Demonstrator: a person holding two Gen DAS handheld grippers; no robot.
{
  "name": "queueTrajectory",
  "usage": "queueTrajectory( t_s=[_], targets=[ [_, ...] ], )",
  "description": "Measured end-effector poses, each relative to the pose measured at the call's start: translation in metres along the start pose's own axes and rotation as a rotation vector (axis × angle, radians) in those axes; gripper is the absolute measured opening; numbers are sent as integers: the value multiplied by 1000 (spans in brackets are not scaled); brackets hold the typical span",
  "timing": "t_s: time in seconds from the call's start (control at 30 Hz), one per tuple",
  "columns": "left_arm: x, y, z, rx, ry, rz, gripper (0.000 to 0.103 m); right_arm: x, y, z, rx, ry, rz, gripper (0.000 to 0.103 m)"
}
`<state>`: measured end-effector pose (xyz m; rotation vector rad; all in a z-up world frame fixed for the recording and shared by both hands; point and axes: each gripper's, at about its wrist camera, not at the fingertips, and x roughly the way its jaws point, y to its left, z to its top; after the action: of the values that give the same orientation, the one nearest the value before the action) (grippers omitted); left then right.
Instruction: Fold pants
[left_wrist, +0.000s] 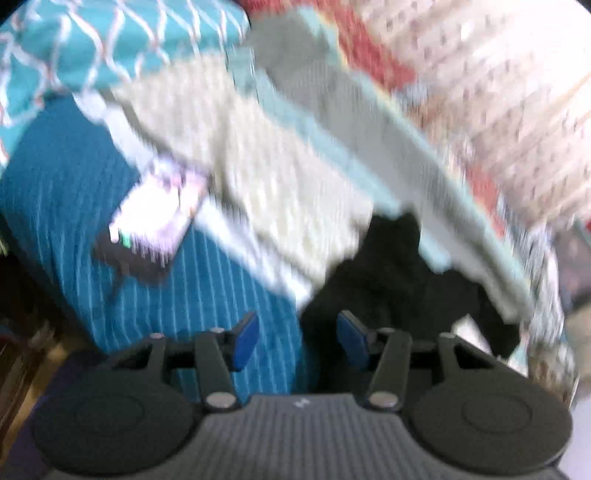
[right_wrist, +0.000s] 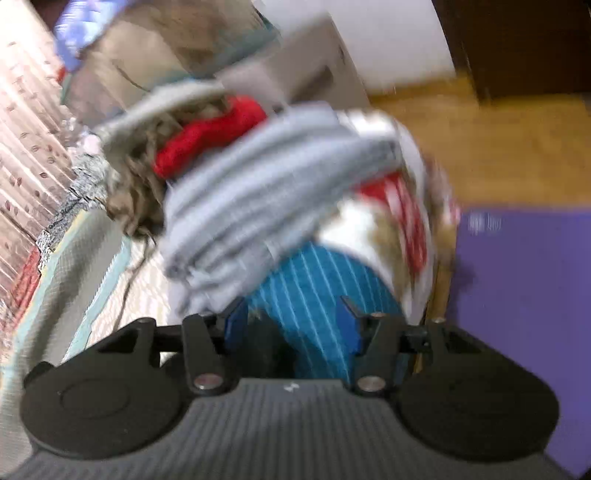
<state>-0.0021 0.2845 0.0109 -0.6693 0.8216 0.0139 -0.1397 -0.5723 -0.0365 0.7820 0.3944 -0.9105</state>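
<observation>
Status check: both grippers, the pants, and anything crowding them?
Left gripper open, empty. Right gripper open, empty. Black garment, likely the pants, on the bed, ungripped. Grey clothes pile close ahead of right; views blurred.

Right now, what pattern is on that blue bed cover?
Teal-blue with thin white stripes on the bed cover; clearest in the left wrist view.

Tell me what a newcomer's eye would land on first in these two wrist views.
In the left wrist view, a black garment lies crumpled on the teal striped bedcover, just ahead of the open left gripper. In the right wrist view, a heap of clothes, grey folds with a red piece behind, sits beyond the open, empty right gripper.
</observation>
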Motion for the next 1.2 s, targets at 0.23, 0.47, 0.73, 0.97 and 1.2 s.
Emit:
queueTrajectory(
  t_s=[0.23, 0.47, 0.73, 0.97, 1.2],
  targets=[
    [70, -59, 60, 154, -19, -18, 63, -13, 54, -9, -159, -65, 145, 56],
    [193, -138, 85, 377, 5, -26, 96, 20, 146, -33, -383, 162, 433, 64],
    [292, -179, 78, 399, 141, -8, 43, 83, 251, -85, -564, 321, 576, 81],
    [259, -158, 103, 294, 63, 6, 27, 132, 292, -109, -458, 424, 537, 18],
    [171, -97, 129, 95, -92, -2, 27, 14, 266, -76, -590, -18, 644, 24]
  ],
)
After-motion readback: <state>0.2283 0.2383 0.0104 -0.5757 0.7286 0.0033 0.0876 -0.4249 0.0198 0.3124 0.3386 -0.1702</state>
